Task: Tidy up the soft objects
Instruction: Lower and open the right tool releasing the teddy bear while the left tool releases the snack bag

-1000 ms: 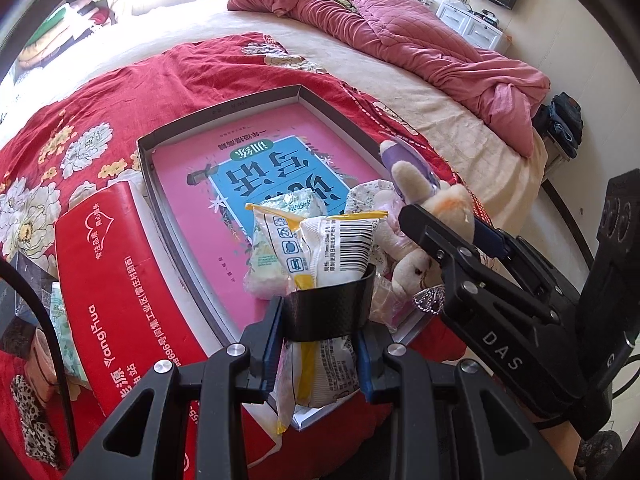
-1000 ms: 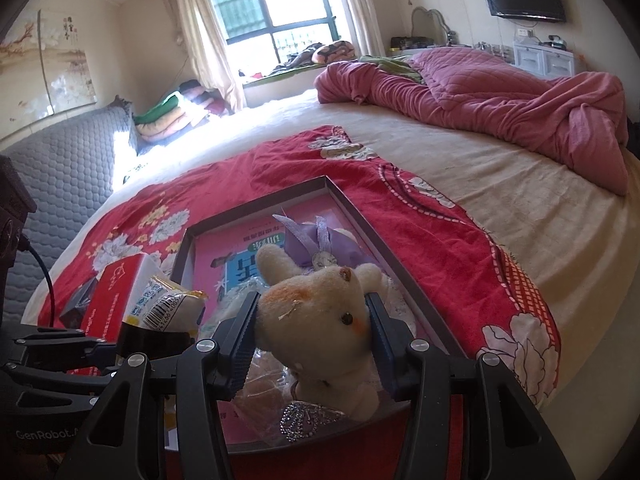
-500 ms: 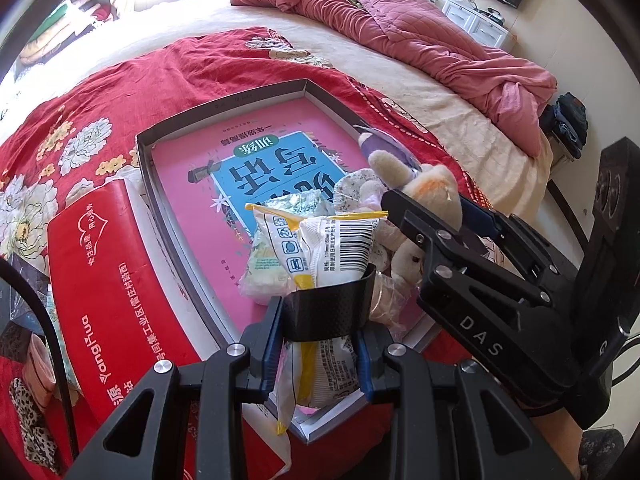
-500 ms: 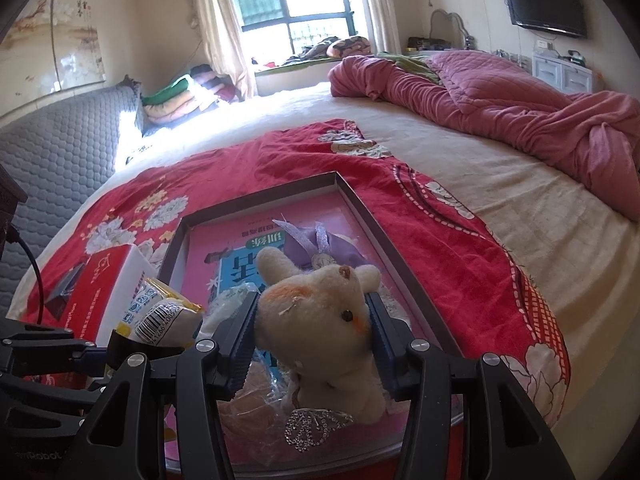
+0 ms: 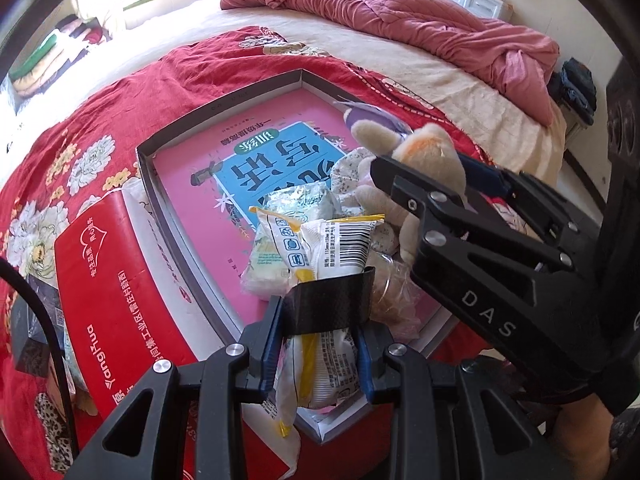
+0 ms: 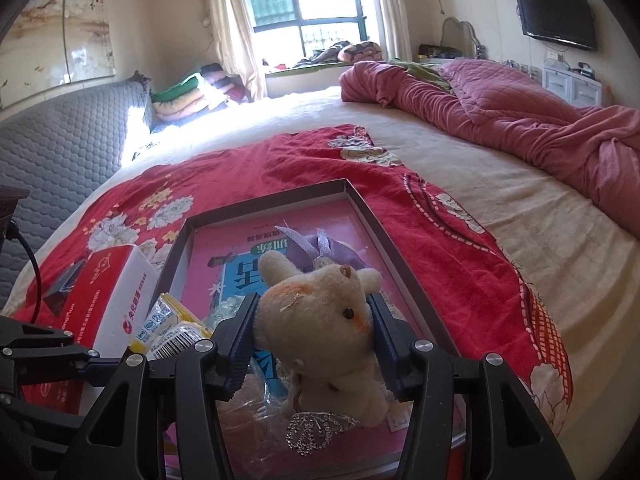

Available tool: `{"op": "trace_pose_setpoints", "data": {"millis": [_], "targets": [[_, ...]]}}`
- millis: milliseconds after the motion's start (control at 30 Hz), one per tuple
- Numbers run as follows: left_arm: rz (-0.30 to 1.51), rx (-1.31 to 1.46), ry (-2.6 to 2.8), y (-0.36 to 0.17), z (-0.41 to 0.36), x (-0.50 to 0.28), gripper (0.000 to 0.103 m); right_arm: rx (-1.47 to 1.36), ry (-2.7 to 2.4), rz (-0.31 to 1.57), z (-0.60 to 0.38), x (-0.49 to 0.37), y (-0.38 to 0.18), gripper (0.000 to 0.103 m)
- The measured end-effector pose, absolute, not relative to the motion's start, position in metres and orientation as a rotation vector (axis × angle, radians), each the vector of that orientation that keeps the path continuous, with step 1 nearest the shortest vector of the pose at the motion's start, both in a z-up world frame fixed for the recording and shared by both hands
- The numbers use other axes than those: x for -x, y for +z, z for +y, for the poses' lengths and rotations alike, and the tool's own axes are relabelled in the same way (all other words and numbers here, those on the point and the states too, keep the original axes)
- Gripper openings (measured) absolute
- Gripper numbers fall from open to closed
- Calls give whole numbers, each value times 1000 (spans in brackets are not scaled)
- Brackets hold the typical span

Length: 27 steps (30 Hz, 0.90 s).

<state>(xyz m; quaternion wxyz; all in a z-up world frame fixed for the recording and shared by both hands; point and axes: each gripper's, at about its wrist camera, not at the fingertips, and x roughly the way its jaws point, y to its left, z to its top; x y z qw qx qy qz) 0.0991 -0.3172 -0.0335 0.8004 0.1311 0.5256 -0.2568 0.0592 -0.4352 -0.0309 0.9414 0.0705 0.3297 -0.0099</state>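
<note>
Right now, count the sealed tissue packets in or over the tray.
2. One white-and-yellow tissue packet is clamped in the left gripper at the tray's near edge. A greenish packet lies in the tray just beyond it. Others may be hidden behind the plush toy.

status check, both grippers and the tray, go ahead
Left gripper shut on tissue pack. Right gripper shut on plush bunny. Both over the tray, near end. Green-white packet lies below.

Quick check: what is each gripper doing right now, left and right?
Left gripper: closed on the white snack packet.
Right gripper: closed on the cream plush toy.
</note>
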Motion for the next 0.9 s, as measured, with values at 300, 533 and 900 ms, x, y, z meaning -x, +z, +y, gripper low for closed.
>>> {"op": "trace_pose_setpoints", "data": {"millis": [300,533,900], "targets": [[1140,-310,-537,-36,-322,-99,33,-132,-1,684,-435,-69,-35,56],[1150,-280,-538,-34,-320,-101,33,-112,36,663,-432,-68,-31,57],[1144,-300,-535,-35,-322,-99,33,-92,30,667,-429,-66,-30,58]]}}
